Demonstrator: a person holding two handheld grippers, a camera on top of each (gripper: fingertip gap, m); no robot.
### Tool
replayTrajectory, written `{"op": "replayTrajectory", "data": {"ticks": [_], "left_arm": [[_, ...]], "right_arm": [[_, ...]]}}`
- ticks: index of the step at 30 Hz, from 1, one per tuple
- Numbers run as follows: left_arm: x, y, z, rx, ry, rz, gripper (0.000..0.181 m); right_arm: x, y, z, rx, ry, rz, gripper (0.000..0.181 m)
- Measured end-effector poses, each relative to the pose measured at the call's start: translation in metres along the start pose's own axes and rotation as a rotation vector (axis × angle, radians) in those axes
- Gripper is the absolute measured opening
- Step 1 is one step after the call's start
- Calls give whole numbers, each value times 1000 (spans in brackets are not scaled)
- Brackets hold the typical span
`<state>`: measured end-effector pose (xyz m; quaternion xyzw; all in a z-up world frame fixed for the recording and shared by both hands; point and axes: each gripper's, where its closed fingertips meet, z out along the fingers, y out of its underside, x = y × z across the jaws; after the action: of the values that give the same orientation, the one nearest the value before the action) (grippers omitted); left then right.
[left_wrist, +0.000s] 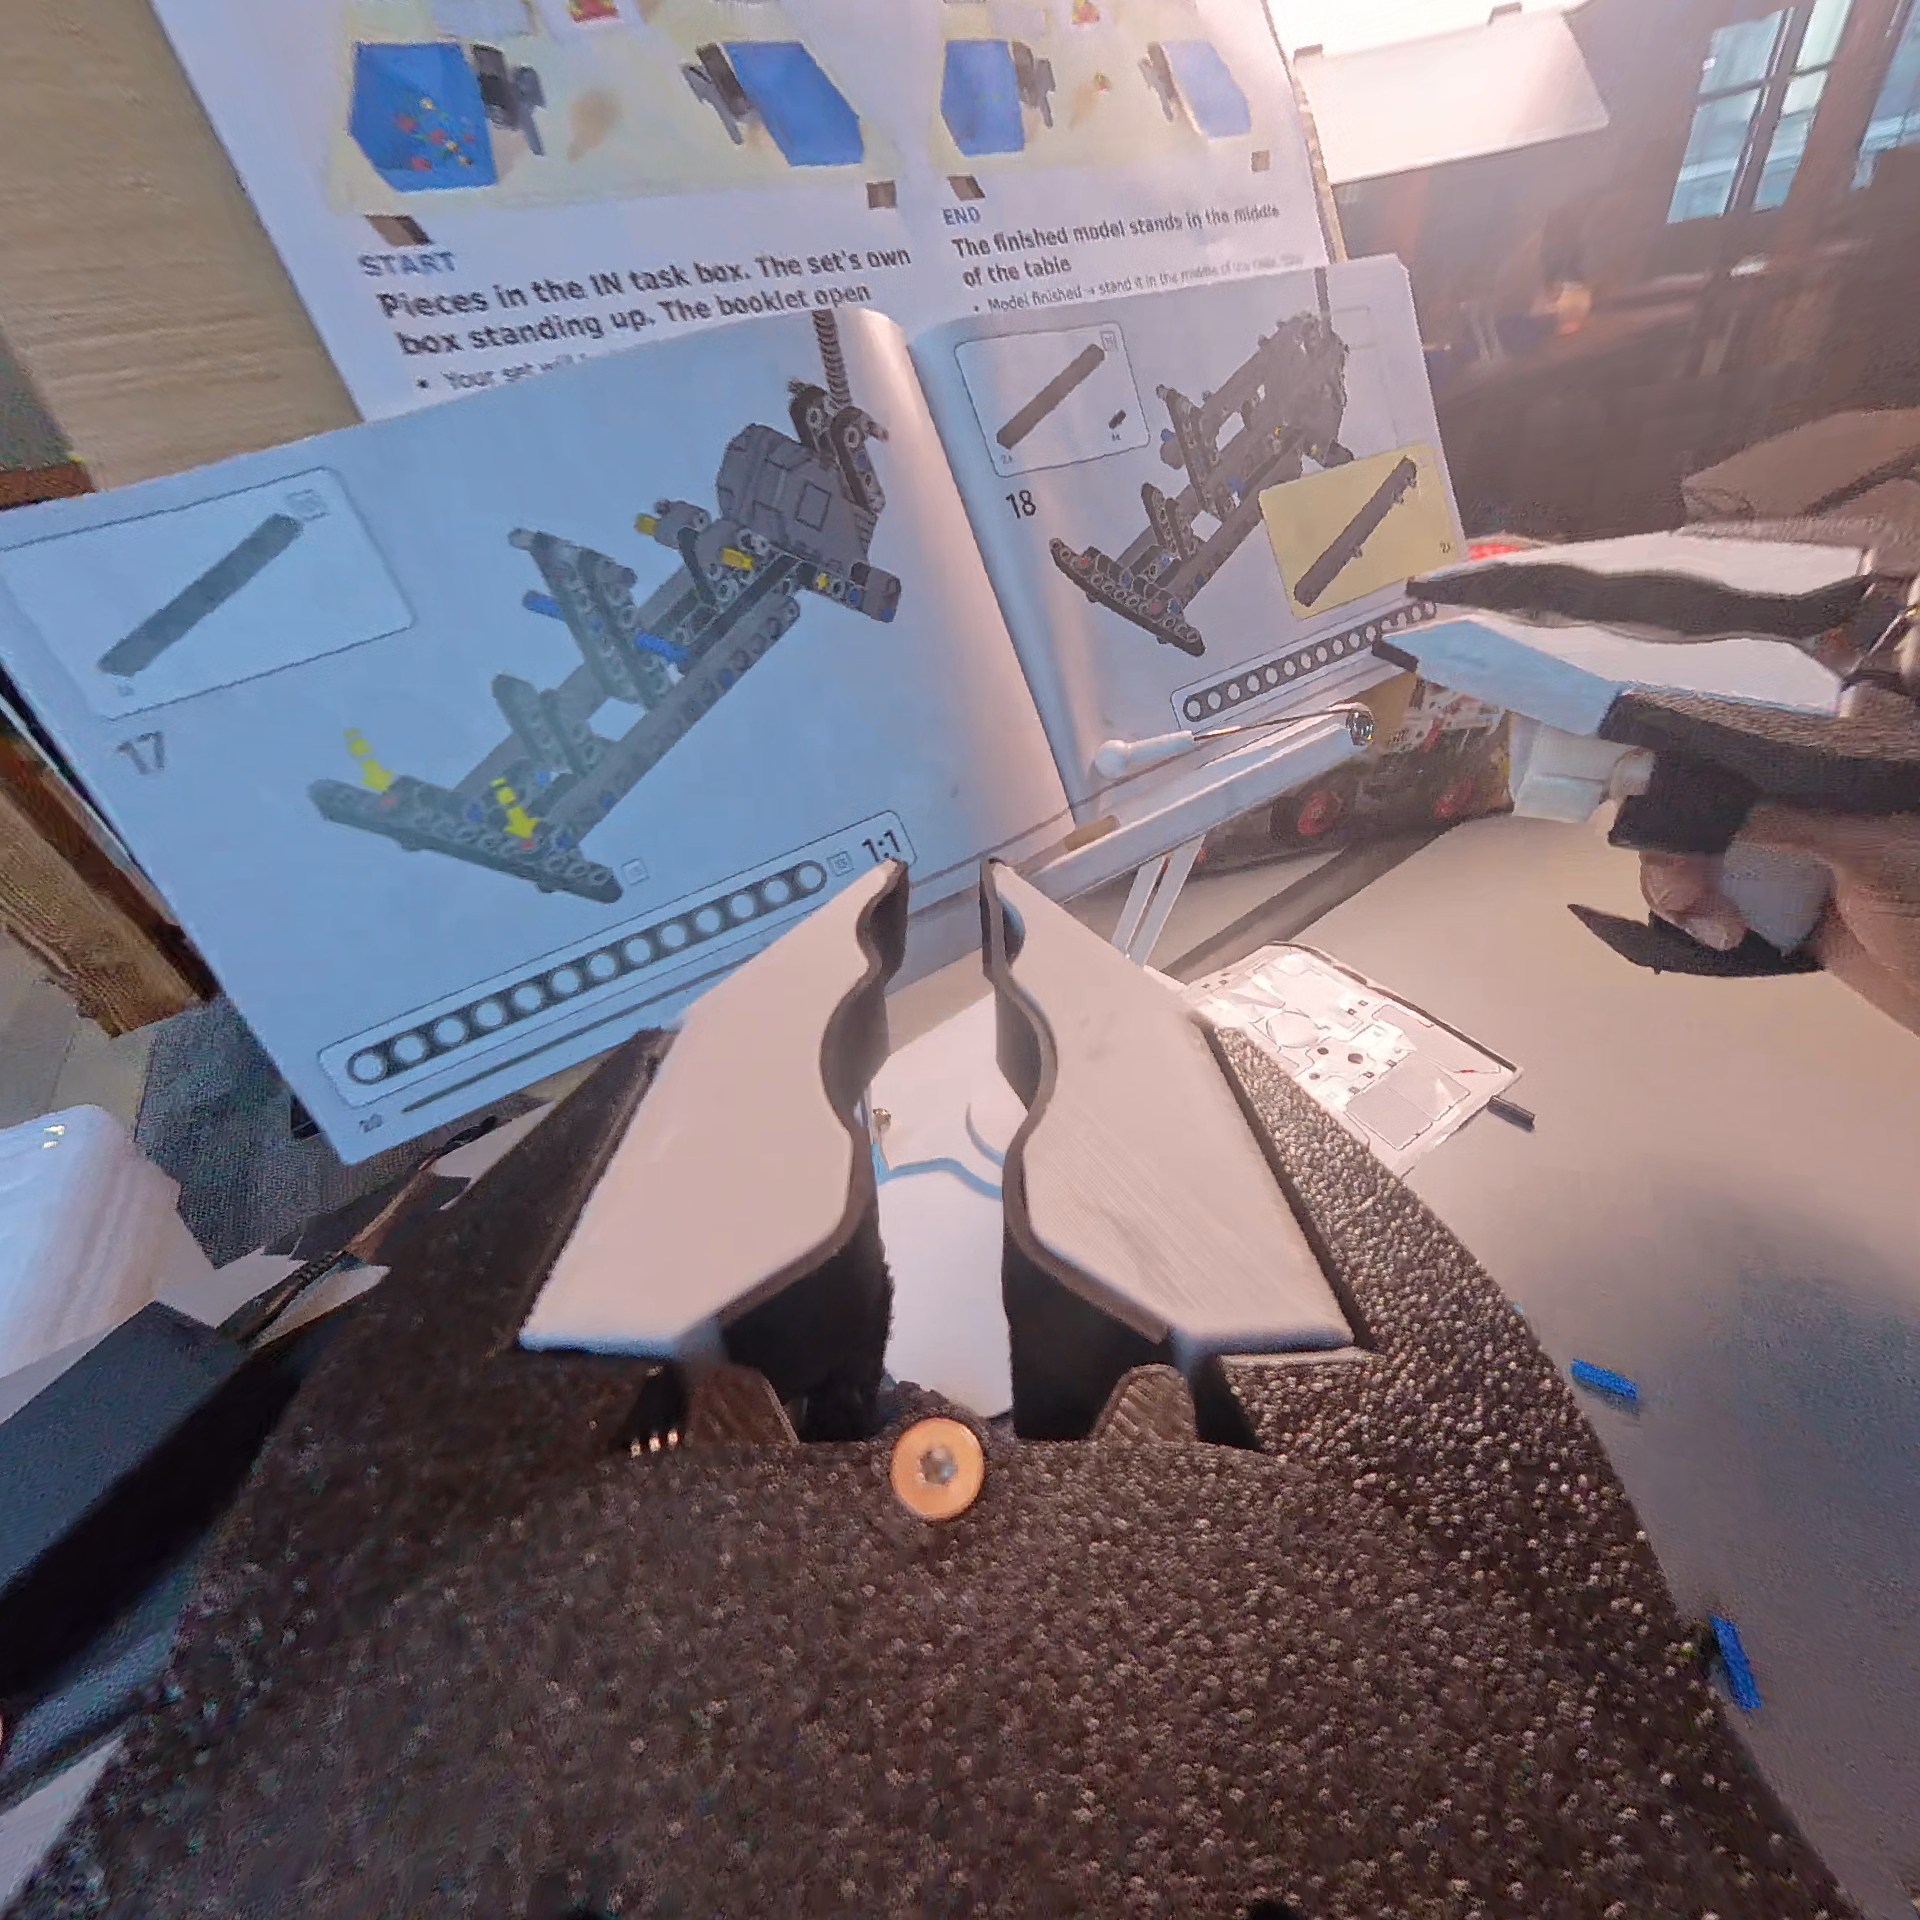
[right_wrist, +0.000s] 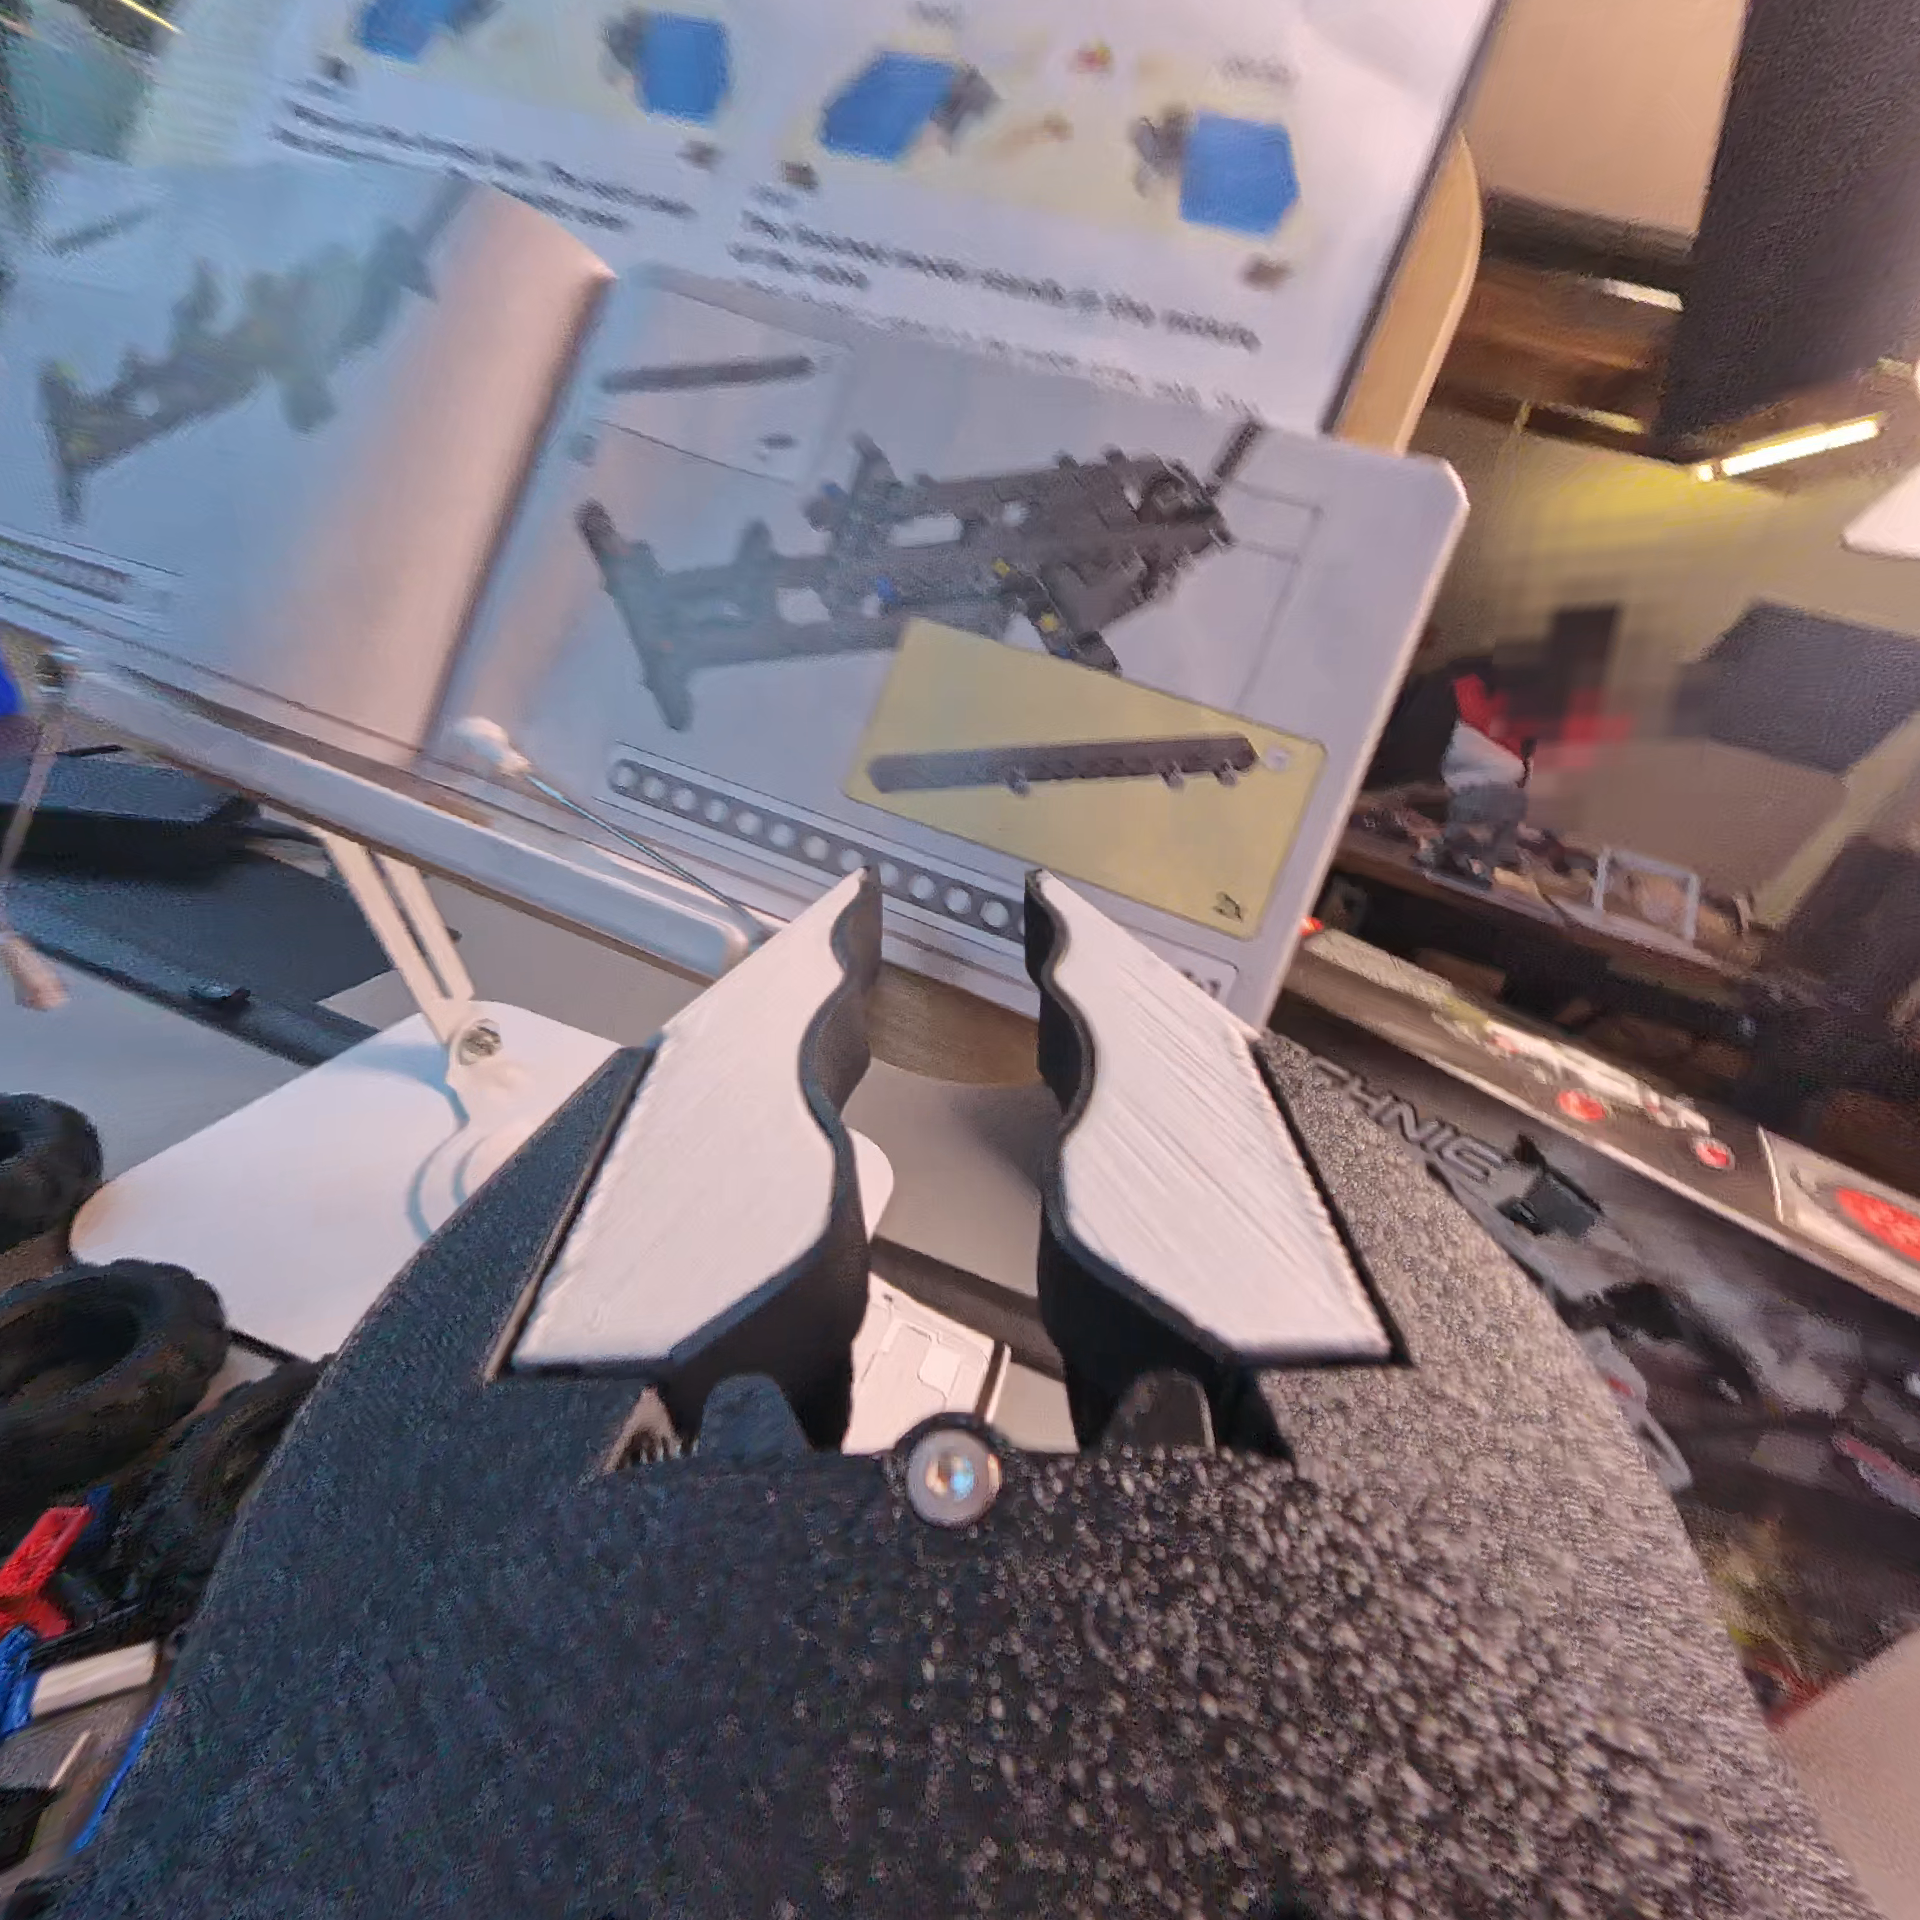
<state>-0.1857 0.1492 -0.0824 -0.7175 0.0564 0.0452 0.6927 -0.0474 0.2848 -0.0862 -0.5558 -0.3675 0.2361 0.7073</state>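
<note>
Warm light glares at the upper right of the left wrist view, which is fairly sharp. The right wrist view is motion-blurred, its booklet (right_wrist: 935, 644) smeared. Wide-angle distortion bends both frames' edges.

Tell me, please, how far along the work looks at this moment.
Done: the booklet is propped open on its white stand. In hand: nothing; the left gripper and right gripper are both open and empty, pointing at the booklet. Left: black tyres and red and blue pieces lie loose, and no built model shows.
</note>
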Motion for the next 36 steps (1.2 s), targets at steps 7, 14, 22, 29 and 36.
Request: {"op": "replayTrajectory", "data": {"ticks": [7,14,22,29,36], "left_arm": [[-8,-11,-21,88,-50,-6,15],[6,-17,-28,97,1,-17,20],[48,-35,-56,102,108,38,32],[102,-16,-103,72,269,31,52],[155,57,-161,-85,425,-93,63]], "right_arm": [[18,11,12,-39,62,65,14],[20,14,12,-89,11,56,15],[15,-8,-1,-34,-42,28,27],[14,-26,-10,-5,-34,23,25],[14,-16,11,-39,82,0,6]]}}
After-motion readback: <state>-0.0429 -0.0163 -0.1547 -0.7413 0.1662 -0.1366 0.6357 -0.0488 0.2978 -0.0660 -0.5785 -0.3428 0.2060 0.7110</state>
